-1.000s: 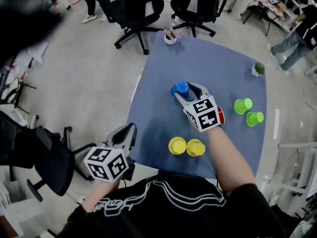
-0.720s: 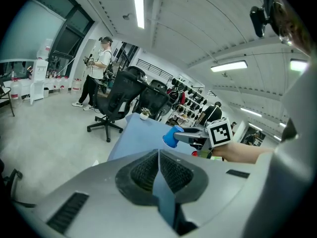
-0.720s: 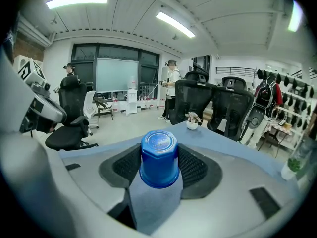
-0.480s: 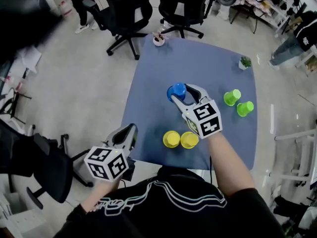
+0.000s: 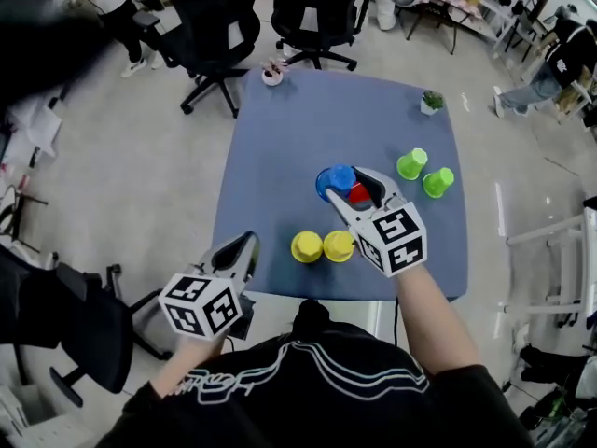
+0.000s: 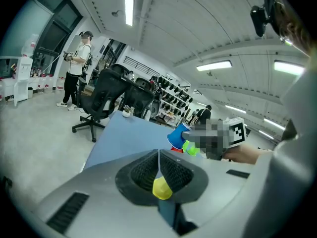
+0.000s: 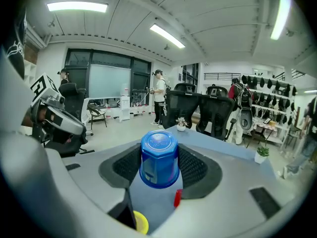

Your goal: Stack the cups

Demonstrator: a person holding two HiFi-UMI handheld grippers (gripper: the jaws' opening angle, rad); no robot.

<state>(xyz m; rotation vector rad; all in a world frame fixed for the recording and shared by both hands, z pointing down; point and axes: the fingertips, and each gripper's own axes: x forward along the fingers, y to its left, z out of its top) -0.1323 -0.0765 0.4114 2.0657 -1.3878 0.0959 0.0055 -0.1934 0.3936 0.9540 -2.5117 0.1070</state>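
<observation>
**A:** Right gripper (image 5: pixel 350 183)?
**B:** Over the middle of the blue table (image 5: pixel 280 157). Jaws spread wide, pads pressed on opposite sides of the blue cup (image 5: pixel 335 179). Grips it mouth down, flat base up in the right gripper view.

**A:** On the table or off it?
**B:** Off it, going by the left gripper view. Hangs tilted above the tabletop, with the red cup (image 5: pixel 359 192) just below and to the right.

**A:** Touching the red cup?
**B:** Cannot tell. Overlaps it in the head view. Only a red sliver under the blue rim in the right gripper view.

**A:** Left gripper (image 5: pixel 238 255)?
**B:** Off the table, beside its near left corner and well apart from every cup. Pads closed against each other, nothing between them. Points across the table toward the blue cup.

**A:** Remaining cups?
**B:** Yellow cups (image 5: pixel 306 246): two, side by side close to the near edge, just nearer than the blue cup. Green cups (image 5: pixel 411 164): two, close together at the right, farther than the red cup.

**A:** Anything else on the table?
**B:** Two small potted plants, one at the far left corner (image 5: pixel 272 73) and one at the far right (image 5: pixel 431 102). Black office chairs (image 5: pixel 215 26) on the floor beyond the far edge.
</observation>
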